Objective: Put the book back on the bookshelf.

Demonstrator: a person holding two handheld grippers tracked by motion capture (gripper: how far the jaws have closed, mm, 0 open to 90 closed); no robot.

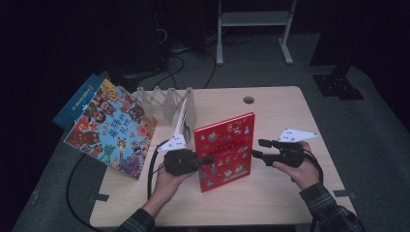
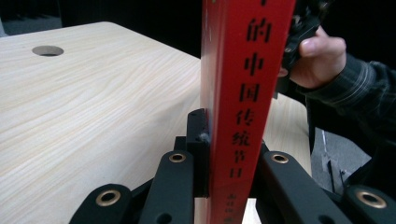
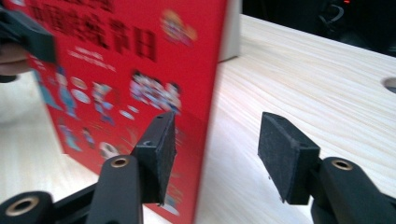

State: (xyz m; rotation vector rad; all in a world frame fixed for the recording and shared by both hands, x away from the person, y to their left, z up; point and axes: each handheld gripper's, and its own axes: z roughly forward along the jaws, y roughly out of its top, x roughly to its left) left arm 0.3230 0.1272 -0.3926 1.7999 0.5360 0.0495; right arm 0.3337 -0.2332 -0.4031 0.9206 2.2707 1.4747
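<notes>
High view first: I see the red picture book point(image 1: 225, 151) standing upright on its bottom edge near the middle of the wooden table point(image 1: 270, 193), front cover turned toward me. That cover is bright red with rows of small cartoon figures and a band of dark Chinese characters across the middle. From the left gripper view I read its spine point(image 2: 245, 107) head on: red, glossy, with black Chinese characters running down it.

My left gripper point(image 1: 205, 160) comes in from the book's left side, and its jaws are clamped on the spine edge low down, one black pad pressed flat against the cover. My left hand point(image 1: 167, 181) sits just behind it.

My right gripper point(image 1: 257, 148) hangs just beside the book's free right edge. In the right gripper view its jaws stand spread, with the book's edge between them; the left pad point(image 3: 156, 154) lies close in front of the cover, though I cannot tell if it touches, and the right pad point(image 3: 285, 154) stands well clear over bare table. My right hand point(image 1: 295, 169) grips the tool from behind.

Off to the left, a colourful picture book point(image 1: 112, 126) leans tilted against a folding book rack point(image 1: 164, 102), with a blue book point(image 1: 77, 100) behind it.
</notes>
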